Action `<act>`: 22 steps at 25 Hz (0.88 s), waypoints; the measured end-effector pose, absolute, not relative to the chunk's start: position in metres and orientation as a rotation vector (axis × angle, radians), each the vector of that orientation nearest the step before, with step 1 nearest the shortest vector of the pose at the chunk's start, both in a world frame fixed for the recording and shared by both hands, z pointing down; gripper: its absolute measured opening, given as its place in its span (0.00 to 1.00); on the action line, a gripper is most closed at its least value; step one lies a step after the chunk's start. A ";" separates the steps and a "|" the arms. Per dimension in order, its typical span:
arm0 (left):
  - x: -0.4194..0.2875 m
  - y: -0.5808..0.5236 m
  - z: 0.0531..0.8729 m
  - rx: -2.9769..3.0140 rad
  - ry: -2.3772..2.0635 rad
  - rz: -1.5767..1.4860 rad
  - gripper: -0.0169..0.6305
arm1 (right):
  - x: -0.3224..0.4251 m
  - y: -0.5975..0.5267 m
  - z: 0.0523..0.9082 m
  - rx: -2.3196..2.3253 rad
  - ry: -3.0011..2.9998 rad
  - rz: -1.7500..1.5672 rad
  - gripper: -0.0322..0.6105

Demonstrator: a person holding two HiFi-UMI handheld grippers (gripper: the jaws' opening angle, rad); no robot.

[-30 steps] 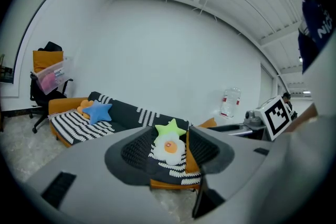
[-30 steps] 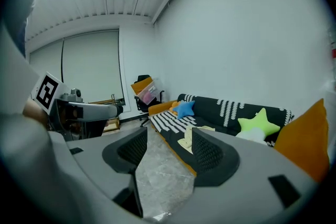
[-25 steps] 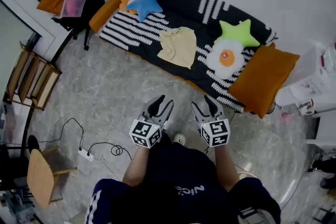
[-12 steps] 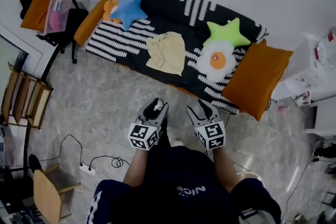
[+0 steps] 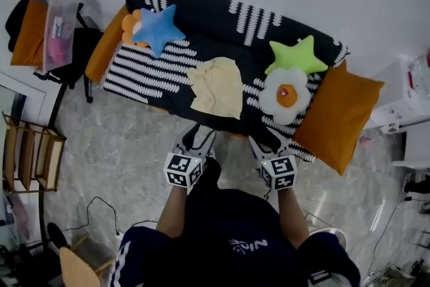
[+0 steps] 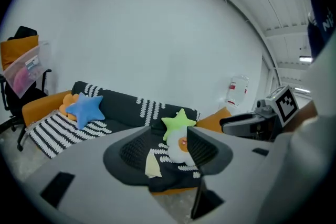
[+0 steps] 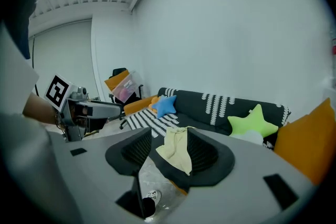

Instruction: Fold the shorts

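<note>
step: approach, I'd say. Both tools hang over the sofa's front edge and nothing is gripped yet.
shorts (image 5: 216,87): pale yellow, lying rumpled on the seat of the sofa (image 5: 201,7). They sit between the blue star pillow (image 5: 156,28) and the fried-egg pillow (image 5: 285,96), touching neither.
left tool (image 5: 200,132): jaws opening, nothing between them, short of the shorts' near hem.
right tool (image 5: 270,139): jaws apart, empty, just to the right of the shorts' near corner.
how to do it well: probably flatten first, since the cloth is bunched. Take two corners of one side, one per tool, pinching only the shorts and not the striped cover under them. Lift low and lay one half over the other with the edges matched. Keep clear of the egg pillow on the right.
aim check: the left tool likely needs to swing toward the shorts before closing.
head view only: shows the shorts' whole outline and the gap to each pillow, plus both tools relative to the seat edge.
right gripper view only: the shorts sit framed squarely between its jaws, and the folds and a raised edge of the cloth are visible.
left gripper view only: its jaws frame the egg pillow and the green star pillow (image 6: 178,122). Only a sliver of the shorts shows by the left jaw.
</note>
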State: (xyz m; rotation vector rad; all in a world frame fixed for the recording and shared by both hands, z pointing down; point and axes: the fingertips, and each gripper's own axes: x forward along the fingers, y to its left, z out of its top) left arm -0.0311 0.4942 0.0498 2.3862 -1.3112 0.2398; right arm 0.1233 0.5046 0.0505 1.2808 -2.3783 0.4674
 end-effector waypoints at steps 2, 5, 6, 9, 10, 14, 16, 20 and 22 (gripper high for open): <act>-0.044 0.465 0.051 2.402 -1.290 0.286 0.34 | 0.112 0.478 0.049 1.310 -2.365 0.482 0.39; -0.058 0.427 0.054 2.422 -1.258 0.347 0.36 | 0.098 0.446 0.050 1.345 -2.347 0.503 0.39; -0.062 0.416 0.056 2.430 -1.245 0.365 0.36 | 0.094 0.436 0.052 1.353 -2.342 0.509 0.39; -0.071 0.387 0.061 2.454 -1.207 0.411 0.37 | 0.084 0.411 0.057 1.368 -2.331 0.529 0.39; -0.073 0.379 0.063 2.457 -1.197 0.425 0.37 | 0.081 0.404 0.058 1.366 -2.329 0.535 0.39; -0.081 0.355 0.072 2.459 -1.171 0.479 0.37 | 0.071 0.381 0.067 1.333 -2.321 0.558 0.38; -0.082 0.344 0.079 2.453 -1.162 0.506 0.37 | 0.070 0.368 0.070 1.313 -2.320 0.566 0.38; -0.076 0.318 0.096 2.448 -1.125 0.591 0.37 | 0.076 0.335 0.082 1.258 -2.318 0.574 0.38; -0.073 0.301 0.105 2.452 -1.116 0.645 0.37 | 0.080 0.314 0.088 1.218 -2.320 0.572 0.38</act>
